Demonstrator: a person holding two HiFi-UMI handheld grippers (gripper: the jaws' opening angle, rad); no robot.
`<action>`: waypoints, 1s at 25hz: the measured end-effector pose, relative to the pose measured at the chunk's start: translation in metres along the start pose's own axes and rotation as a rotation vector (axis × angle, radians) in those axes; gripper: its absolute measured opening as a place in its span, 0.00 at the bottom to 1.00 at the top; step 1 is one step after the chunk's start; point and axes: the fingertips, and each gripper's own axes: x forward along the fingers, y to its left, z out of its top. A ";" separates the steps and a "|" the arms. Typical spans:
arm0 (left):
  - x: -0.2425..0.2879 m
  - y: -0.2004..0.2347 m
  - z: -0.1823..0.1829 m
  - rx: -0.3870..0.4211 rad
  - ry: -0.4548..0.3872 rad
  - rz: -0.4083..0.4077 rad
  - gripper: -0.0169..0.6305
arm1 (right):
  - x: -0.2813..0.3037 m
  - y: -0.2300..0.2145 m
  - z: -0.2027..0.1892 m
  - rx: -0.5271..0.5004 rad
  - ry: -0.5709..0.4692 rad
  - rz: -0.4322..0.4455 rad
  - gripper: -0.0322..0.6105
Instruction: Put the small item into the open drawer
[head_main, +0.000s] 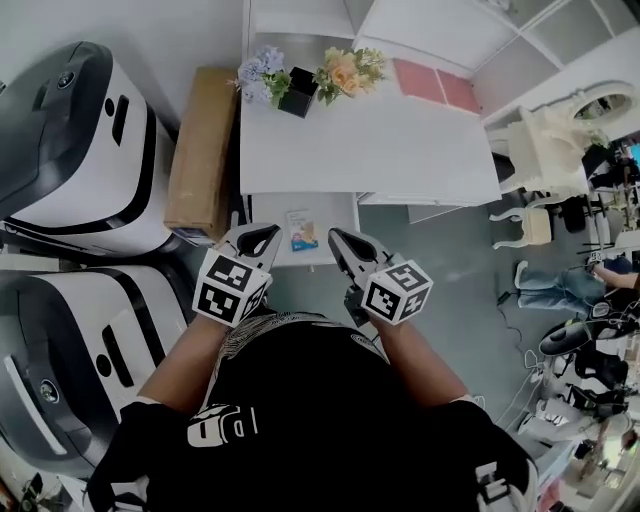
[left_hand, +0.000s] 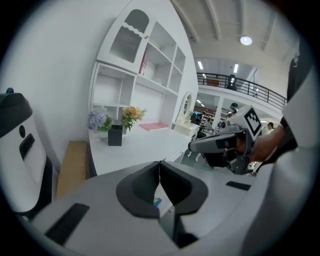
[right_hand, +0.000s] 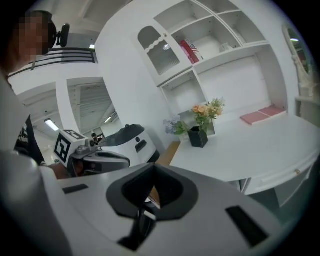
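Placement is looking done, with the small item (head_main: 303, 230) lying flat inside the open drawer (head_main: 338, 212) while the left gripper (head_main: 262, 236) and the right gripper (head_main: 338, 240) are hanging just above its near end, each with jaws pressed together on nothing, so the next move probably calls only for drawing back clear.

Left tool (head_main: 256, 238) and right tool (head_main: 343, 243) are closed.

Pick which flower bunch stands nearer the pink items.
The peach bunch, right of the black vase; the blue bunch is on the vase's other side.
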 end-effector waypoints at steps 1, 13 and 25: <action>0.000 -0.011 -0.002 -0.008 -0.003 0.001 0.05 | -0.009 0.003 -0.005 -0.014 0.006 0.009 0.06; -0.015 -0.149 -0.024 -0.039 -0.024 0.001 0.05 | -0.128 0.020 -0.047 -0.078 -0.003 0.089 0.06; -0.047 -0.184 -0.060 -0.054 0.031 0.086 0.05 | -0.172 0.029 -0.082 -0.036 -0.031 0.106 0.06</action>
